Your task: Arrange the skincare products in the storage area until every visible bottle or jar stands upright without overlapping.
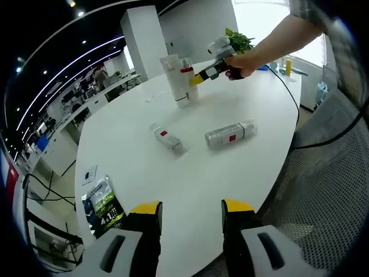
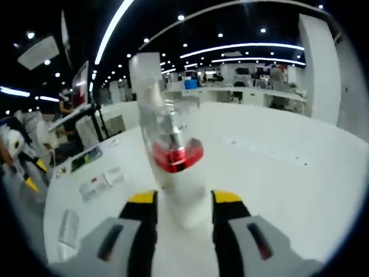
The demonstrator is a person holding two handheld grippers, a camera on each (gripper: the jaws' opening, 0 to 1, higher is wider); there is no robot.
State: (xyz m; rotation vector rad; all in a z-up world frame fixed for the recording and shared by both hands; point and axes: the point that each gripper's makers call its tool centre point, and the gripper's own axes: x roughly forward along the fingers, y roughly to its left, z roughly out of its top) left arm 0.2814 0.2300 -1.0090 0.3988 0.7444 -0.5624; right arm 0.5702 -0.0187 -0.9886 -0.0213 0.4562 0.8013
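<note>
right gripper (image 2: 184, 202) outstretched, jaws clamped on upright pump bottle (image 2: 173, 156), left gripper (image 1: 191, 212) apart above white table (image 1: 190, 179)

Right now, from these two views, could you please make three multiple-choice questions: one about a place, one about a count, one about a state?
1. Where is the green packet?
A. Near the table edge, close to the left gripper
B. Beside the plant
C. Between the two lying bottles

2. How many bottles lie on their side on the white table?
A. None
B. Two
C. Four

3. What is the state of the bottle with the red band at the right gripper?
A. Lying flat
B. Upright between the jaws
C. Hanging upside down in the air

Answers:
1 A: in the left gripper view it lies at the near edge, beside the left gripper.
2 B: the small bottle and the clear bottle both lie flat.
3 B: it stands on the table, a jaw on each side.
</note>
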